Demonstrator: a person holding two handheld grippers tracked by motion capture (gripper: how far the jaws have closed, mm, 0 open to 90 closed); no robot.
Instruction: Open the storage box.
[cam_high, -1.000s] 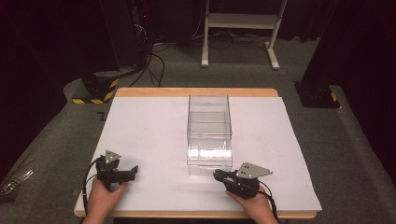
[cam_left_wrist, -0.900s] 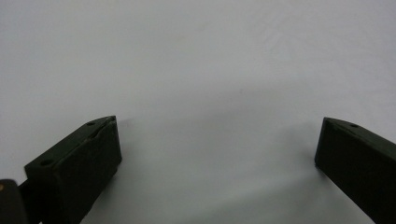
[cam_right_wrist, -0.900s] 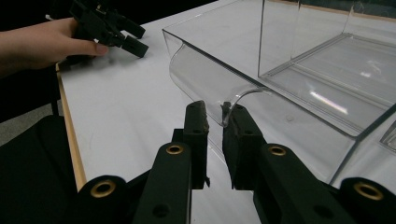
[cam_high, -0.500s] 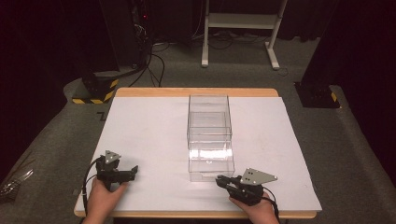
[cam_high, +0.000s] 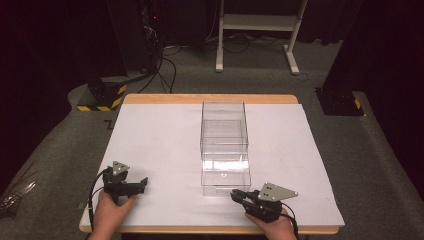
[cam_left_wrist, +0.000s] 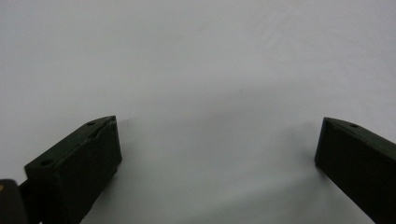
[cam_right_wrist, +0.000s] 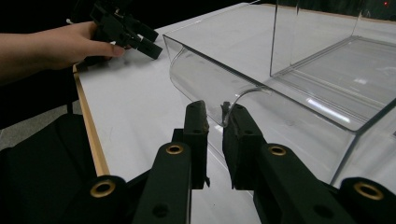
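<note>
clear plastic drawer (cam_high: 225, 172) slides out of the clear acrylic box (cam_high: 223, 125) toward the tabletop's (cam_high: 160, 140) near edge.
right gripper (cam_high: 238, 195) has its jaws closed on the drawer's front lip and has drawn it further out than a second ago; left gripper (cam_high: 142, 184) rests with jaws wide open, well apart.

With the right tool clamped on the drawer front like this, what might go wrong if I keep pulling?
The right tool pinches only the thin curved lip of the clear drawer, so it may slip off. Nothing braces the clear box: the left tool rests open on the white table, apart from it, so the box might slide along.
</note>
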